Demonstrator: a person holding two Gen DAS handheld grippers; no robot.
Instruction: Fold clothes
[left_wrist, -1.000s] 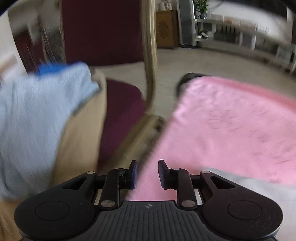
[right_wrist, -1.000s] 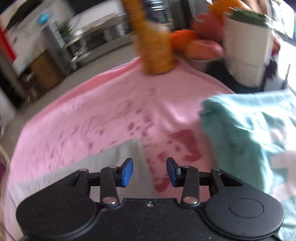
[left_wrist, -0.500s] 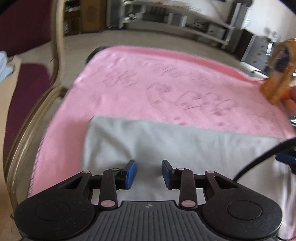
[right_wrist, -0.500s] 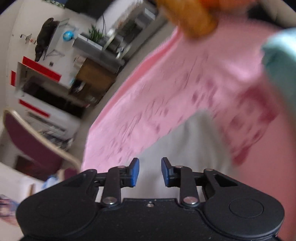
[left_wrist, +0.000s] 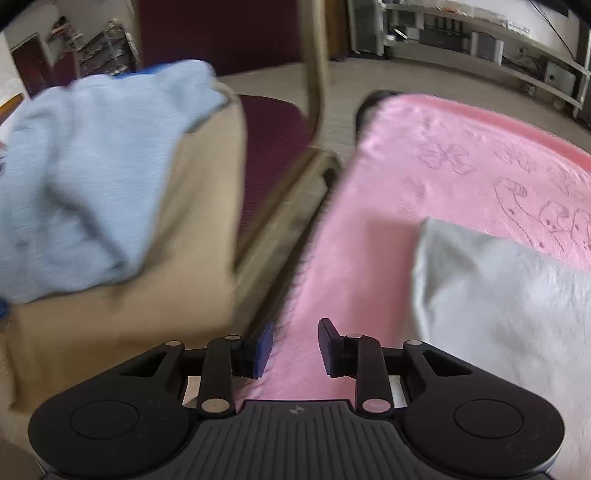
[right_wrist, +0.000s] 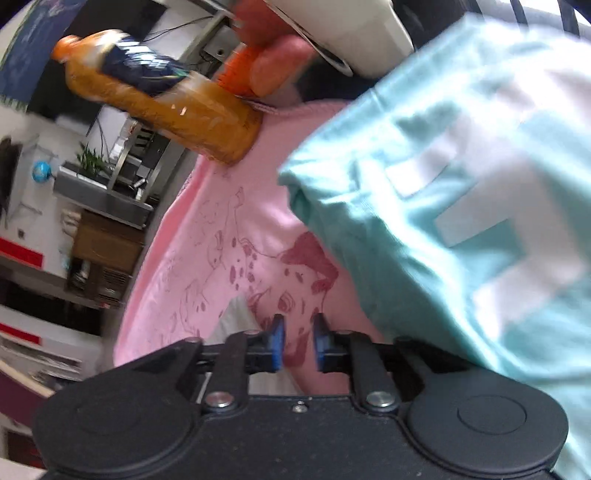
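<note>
A folded grey garment (left_wrist: 509, 295) lies on a pink printed blanket (left_wrist: 424, 173); a corner of the grey garment (right_wrist: 236, 321) shows in the right wrist view. My left gripper (left_wrist: 295, 347) is open and empty above the blanket's left edge, left of the grey garment. A light blue garment (left_wrist: 92, 177) lies on a tan surface (left_wrist: 166, 306) at the left. My right gripper (right_wrist: 298, 343) is open and empty over the pink blanket (right_wrist: 236, 229). A folded mint-green garment with white blocks (right_wrist: 461, 206) lies just right of it.
A chair with a maroon seat and gold frame (left_wrist: 273, 147) stands between the tan surface and the blanket. An orange drink bottle (right_wrist: 166, 99), fruit (right_wrist: 269, 66) and a white container (right_wrist: 347, 33) stand at the blanket's far edge. Shelving lines the far wall.
The left gripper swung from over the grey garment back to the left, toward the chair and blue garment. The right gripper swung right and rolled, bringing the mint garment and bottle into view.
</note>
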